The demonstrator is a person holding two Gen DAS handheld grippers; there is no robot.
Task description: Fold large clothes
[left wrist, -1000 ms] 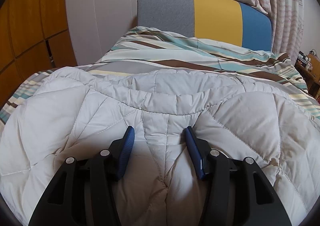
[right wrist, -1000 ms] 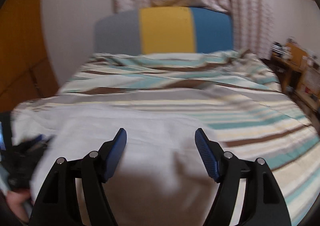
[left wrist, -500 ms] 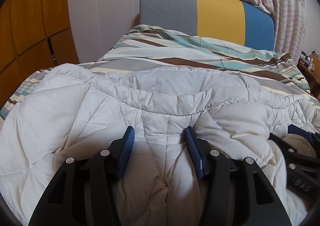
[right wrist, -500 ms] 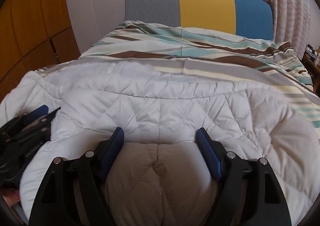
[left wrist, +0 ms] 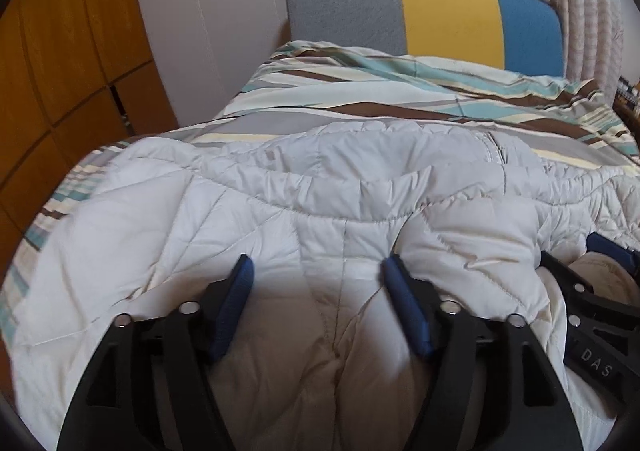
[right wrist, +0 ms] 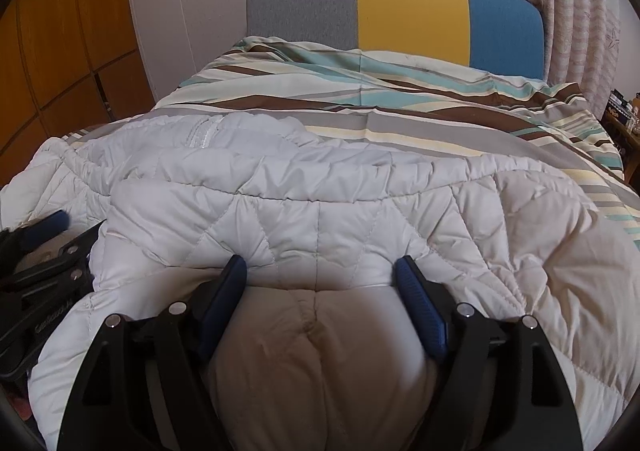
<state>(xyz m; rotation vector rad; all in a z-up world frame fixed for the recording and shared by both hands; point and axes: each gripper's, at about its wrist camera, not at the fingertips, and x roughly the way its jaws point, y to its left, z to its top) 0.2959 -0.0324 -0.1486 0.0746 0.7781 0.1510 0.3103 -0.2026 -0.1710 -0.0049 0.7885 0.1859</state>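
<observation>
Left gripper [left wrist: 318, 271]: fingers clamped on a bunched fold of white quilted jacket [left wrist: 360, 191]. Right gripper [right wrist: 320, 271]: likewise clamped on jacket, alongside. Jacket lies across striped bedspread [right wrist: 400, 107]; tricolour headboard [right wrist: 400, 7] beyond.

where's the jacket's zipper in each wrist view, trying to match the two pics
Left wrist view: the zipper sits upper right of centre, on the white quilted jacket at its far edge, by the striped bedspread.
Right wrist view: the zipper sits upper left of centre, on the jacket's far edge.
Shared landmark: the grey, yellow and blue headboard, top centre in both.
</observation>
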